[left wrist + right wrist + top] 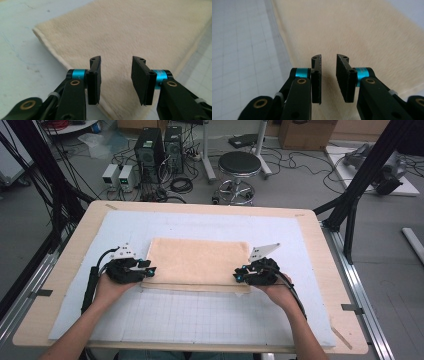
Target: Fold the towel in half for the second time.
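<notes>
Your left gripper (116, 75) has its jaws apart with nothing pinched between them; they hang just over the near left corner of the folded cream terry towel (140, 32), and the gap frames bare cloth. Your right gripper (329, 75) also stands open, by a narrower gap, over the towel's near right corner, again with no fabric caught. In the high view the left gripper (145, 270) and right gripper (241, 276) sit at opposite ends of the towel's (197, 260) near edge, likely so both corners can be taken together and the cloth lifted evenly. The towel lies flat in the middle of the pale blue gridded mat (200, 312), which covers the light wooden table (320, 240), its near edge facing you.
</notes>
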`<action>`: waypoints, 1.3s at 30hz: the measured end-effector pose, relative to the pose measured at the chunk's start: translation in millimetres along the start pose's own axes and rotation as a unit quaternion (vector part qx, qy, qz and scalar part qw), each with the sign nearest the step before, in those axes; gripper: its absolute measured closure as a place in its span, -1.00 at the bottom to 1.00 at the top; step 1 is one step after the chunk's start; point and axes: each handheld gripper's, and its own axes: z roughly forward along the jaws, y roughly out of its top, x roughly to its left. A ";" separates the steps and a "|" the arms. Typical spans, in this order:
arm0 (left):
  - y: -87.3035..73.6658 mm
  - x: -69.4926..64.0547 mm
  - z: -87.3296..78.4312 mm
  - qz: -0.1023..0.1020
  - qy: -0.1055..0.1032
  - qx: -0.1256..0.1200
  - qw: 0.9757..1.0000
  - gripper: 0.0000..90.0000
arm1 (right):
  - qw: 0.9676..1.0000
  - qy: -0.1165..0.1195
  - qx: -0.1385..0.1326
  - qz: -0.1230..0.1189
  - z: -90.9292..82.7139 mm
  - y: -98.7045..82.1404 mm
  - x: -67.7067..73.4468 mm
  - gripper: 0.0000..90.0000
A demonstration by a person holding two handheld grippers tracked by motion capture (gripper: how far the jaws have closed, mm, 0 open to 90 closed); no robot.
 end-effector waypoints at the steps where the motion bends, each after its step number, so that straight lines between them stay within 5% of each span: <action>1: -2.9 -0.9 0.3 0.004 0.001 0.006 1.000 0.34 | 1.000 -0.007 0.008 0.000 2.3 -4.1 1.5 0.66; 10: -12.8 -8.9 0.4 0.028 0.014 0.016 0.999 0.28 | 0.999 -0.033 -0.012 -0.009 5.7 -25.7 6.9 0.52; 15: -16.2 -16.2 -11.7 0.028 -0.015 -0.005 0.999 0.23 | 0.999 -0.022 -0.036 -0.021 -4.8 -24.3 13.5 0.27; 18: -19.8 -23.7 -12.8 0.042 -0.031 -0.012 0.999 0.10 | 0.999 0.000 -0.022 -0.028 0.1 -25.4 16.2 0.20; 23: -24.6 -27.2 -4.5 0.067 -0.007 0.018 0.998 0.35 | 0.998 -0.037 0.002 -0.052 10.4 -24.4 21.1 0.57; 28: -23.1 -20.7 -8.7 0.047 0.004 0.007 0.999 0.87 | 0.999 -0.035 -0.015 -0.037 4.4 -22.5 18.2 0.86; 39: -21.6 -21.5 -20.9 0.050 0.008 0.002 0.999 0.92 | 0.999 -0.021 -0.035 -0.033 -9.0 -16.0 26.6 0.86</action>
